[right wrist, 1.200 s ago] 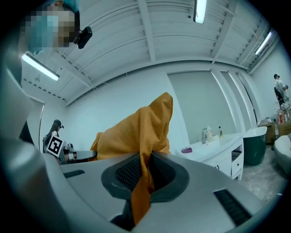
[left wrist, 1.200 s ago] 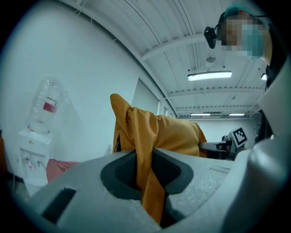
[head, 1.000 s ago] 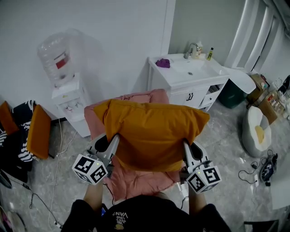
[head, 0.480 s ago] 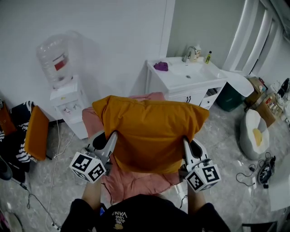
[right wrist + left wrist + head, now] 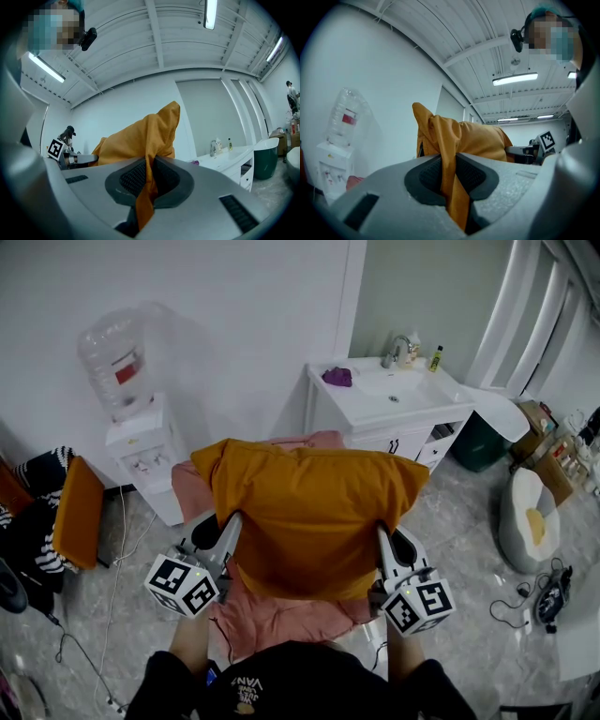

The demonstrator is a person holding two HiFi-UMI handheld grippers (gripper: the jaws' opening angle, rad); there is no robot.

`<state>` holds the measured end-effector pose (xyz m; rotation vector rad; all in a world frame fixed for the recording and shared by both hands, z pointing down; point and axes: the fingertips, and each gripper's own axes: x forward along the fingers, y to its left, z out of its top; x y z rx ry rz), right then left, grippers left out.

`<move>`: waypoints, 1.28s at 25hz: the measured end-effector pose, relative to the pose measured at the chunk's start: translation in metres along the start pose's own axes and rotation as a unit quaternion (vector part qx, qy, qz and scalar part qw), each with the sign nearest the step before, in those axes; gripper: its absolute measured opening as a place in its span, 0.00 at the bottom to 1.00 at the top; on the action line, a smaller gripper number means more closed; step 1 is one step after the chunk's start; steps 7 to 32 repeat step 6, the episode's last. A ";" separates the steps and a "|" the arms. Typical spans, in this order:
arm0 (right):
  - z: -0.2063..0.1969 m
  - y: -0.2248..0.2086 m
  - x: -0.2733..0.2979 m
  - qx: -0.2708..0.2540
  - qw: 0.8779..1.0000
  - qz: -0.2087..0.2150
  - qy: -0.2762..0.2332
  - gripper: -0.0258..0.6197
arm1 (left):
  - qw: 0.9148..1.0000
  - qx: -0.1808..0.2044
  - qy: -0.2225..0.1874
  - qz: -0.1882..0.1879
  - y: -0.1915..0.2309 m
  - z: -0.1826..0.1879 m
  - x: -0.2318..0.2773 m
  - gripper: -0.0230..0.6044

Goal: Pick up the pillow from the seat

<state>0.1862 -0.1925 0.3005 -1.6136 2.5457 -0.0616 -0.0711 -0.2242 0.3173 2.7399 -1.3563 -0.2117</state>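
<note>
Two gripper views alone reveal the left gripper (image 5: 449, 177) and right gripper (image 5: 147, 182) each pinching folds of the orange pillow (image 5: 314, 521).

The orange pillow (image 5: 314, 521) hides most of the pink seat (image 5: 272, 620) beneath it.

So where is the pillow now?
Head view: the pillow is centre frame, pinched at both sides by the left gripper and right gripper, over the pink seat.

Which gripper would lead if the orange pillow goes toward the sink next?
Probably the right gripper: it pinches the pillow on the side nearer the sink; the left gripper holds the far edge.
</note>
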 end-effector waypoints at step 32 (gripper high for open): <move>-0.003 -0.004 0.004 0.004 1.000 0.002 0.005 0.09 | 1.000 -0.003 0.007 0.007 0.001 -0.002 0.004 0.15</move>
